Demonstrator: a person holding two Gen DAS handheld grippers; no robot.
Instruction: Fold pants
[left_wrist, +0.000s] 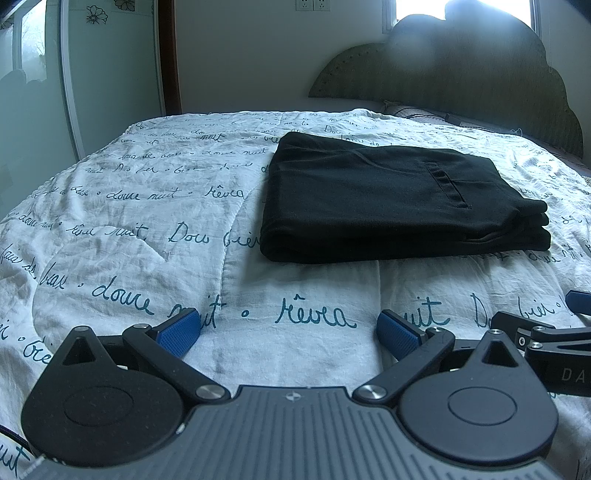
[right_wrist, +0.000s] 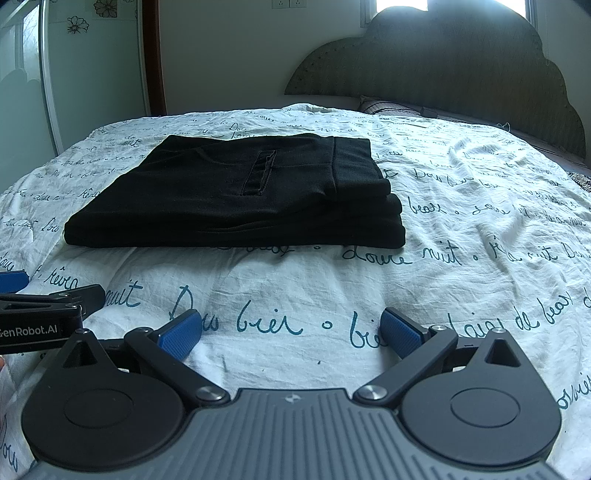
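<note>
Black pants (left_wrist: 388, 201) lie folded in a flat rectangular stack on the bed, a welt pocket facing up; they also show in the right wrist view (right_wrist: 236, 199). My left gripper (left_wrist: 288, 330) is open and empty, held low over the quilt in front of the pants, not touching them. My right gripper (right_wrist: 291, 330) is open and empty too, in front of the stack's right part. Part of the right gripper (left_wrist: 543, 339) shows at the right edge of the left wrist view. Part of the left gripper (right_wrist: 40, 314) shows at the left edge of the right wrist view.
A white quilt (left_wrist: 147, 221) with blue handwriting print covers the bed. A padded headboard (right_wrist: 443, 66) and a pillow (right_wrist: 391, 105) stand at the far end. A sliding wardrobe door (left_wrist: 103, 74) is at the far left. A window is behind the headboard.
</note>
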